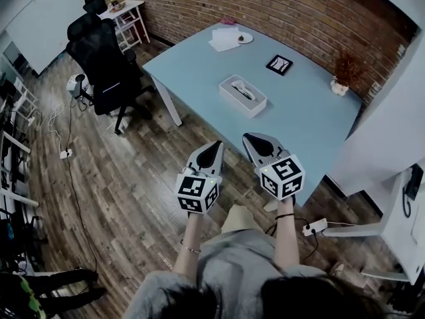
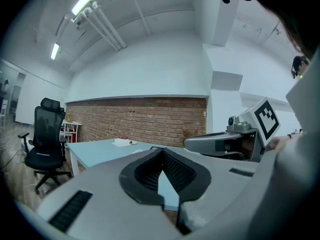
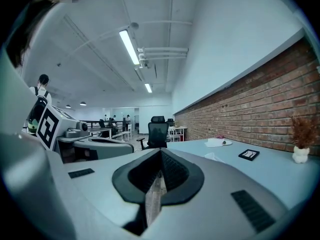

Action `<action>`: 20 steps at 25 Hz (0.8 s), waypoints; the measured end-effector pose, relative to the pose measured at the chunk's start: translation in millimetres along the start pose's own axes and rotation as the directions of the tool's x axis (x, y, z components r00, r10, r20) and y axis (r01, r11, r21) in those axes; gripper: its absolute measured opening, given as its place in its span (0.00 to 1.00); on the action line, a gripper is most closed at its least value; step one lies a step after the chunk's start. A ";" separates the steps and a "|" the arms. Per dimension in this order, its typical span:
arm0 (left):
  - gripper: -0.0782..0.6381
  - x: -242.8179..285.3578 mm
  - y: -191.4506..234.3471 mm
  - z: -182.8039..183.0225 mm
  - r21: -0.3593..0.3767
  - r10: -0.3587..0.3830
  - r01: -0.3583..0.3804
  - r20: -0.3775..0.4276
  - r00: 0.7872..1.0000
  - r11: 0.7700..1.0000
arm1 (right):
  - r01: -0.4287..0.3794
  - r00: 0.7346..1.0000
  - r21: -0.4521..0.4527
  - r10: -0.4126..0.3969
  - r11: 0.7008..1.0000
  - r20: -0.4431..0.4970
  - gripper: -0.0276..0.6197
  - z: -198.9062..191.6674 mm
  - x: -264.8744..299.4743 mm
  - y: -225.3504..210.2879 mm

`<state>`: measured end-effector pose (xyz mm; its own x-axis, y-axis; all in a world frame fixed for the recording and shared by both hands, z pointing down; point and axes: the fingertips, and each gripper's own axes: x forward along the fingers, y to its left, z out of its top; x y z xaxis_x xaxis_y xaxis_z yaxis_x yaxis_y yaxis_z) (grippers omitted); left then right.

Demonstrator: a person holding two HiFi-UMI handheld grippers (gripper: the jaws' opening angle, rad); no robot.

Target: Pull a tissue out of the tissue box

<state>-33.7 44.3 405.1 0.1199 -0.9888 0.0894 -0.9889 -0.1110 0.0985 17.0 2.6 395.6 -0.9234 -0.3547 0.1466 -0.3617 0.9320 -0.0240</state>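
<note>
A white tissue box (image 1: 242, 96) lies near the middle of the blue table (image 1: 192, 68). Papers (image 1: 224, 40), a plate (image 1: 245, 37), a black frame (image 1: 279, 64) and a potted dried plant (image 1: 342, 75) sit along the table's far side. A black office chair (image 1: 103, 55) stands off the table's left end. At the table's near edge the left gripper (image 1: 214, 147) and right gripper (image 1: 251, 139) hover side by side, tips together, empty.

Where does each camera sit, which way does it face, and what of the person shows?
Head view: on the person's head, steeply down at the pale blue table and white tissue box; forearms, left tongs, right tongs show.
Left gripper view: on the left tongs, toward the red brick wall; own shut jaws, right tongs beside.
Right gripper view: on the right tongs, toward the black office chair; own shut jaws, left tongs beside.
Shared: all see the table.
</note>
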 end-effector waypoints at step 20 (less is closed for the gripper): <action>0.11 89.8 46.1 4.8 0.000 -0.039 0.039 -0.002 0.999 0.999 | 0.029 0.999 -0.045 -0.031 0.999 -0.044 0.04 8.4 66.8 -84.9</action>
<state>-69.0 -50.1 412.9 0.1584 -0.9835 0.0872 -0.9835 -0.1493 0.1022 -15.1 -100.8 399.1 -0.9055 -0.3793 0.1903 -0.3818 0.9239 0.0247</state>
